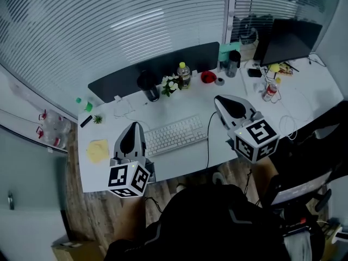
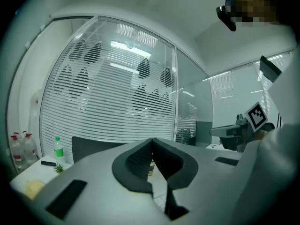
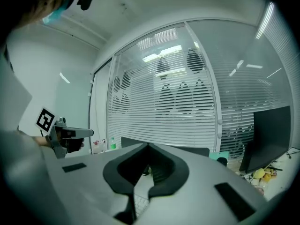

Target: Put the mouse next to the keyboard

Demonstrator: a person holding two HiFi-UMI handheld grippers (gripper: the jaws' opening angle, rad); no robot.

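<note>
Evidently neither carries anything: the left tool [image 1: 135,125] left of the keyboard [image 1: 174,135] and the right tool [image 1: 219,99] right of it hover clenched and empty above the table [image 1: 179,105], likely poised to search. The mouse shows nowhere.

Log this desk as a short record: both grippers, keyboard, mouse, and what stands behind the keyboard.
Left gripper: shut, empty, left of the keyboard.
Right gripper: shut, empty, right of the keyboard.
Keyboard: white, flat on the desk, between the grippers.
Mouse: not visible in any view.
Behind keyboard: dark monitor, bottle.
</note>
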